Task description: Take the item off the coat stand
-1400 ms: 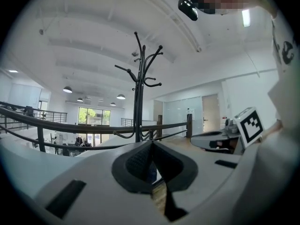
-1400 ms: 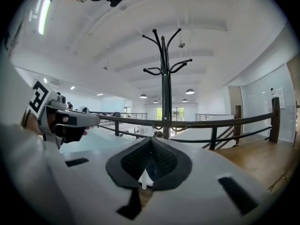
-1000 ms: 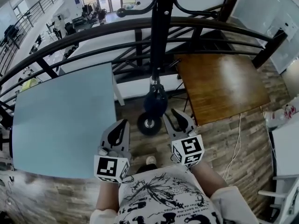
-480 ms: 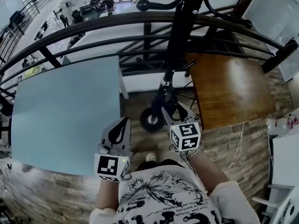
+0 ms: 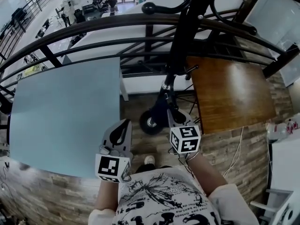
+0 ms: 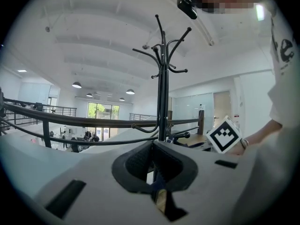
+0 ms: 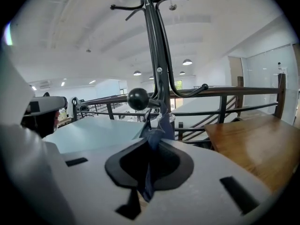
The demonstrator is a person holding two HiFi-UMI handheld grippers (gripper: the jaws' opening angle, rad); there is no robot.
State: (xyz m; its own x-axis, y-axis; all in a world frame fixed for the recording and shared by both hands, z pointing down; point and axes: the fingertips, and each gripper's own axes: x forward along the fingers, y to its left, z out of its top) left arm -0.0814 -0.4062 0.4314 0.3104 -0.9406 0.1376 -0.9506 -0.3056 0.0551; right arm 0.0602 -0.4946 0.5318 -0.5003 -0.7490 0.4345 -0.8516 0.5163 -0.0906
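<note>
The black coat stand (image 5: 180, 46) rises right in front of me, and its round base (image 5: 149, 122) stands on the wood floor. A dark blue cloth item (image 5: 161, 110) hangs low on the pole, next to a ball-tipped hook (image 7: 138, 99). My right gripper (image 5: 174, 117) is up against the pole. Its jaws are closing, with the blue cloth (image 7: 153, 137) pinched between the pads and running down through them. My left gripper (image 5: 120, 131) hangs back to the left of the base, shut and with nothing in it. The stand (image 6: 162, 93) shows straight ahead in the left gripper view.
A black metal railing (image 5: 93, 25) runs behind the stand, with a drop to a lower floor beyond it. A light blue table (image 5: 61, 111) is at the left and a brown wooden table (image 5: 229, 93) at the right. A white cable (image 5: 236, 149) lies on the floor.
My right gripper has moved forward and left to the stand's pole, and its jaws have come together on the blue cloth. The left gripper has barely moved.
</note>
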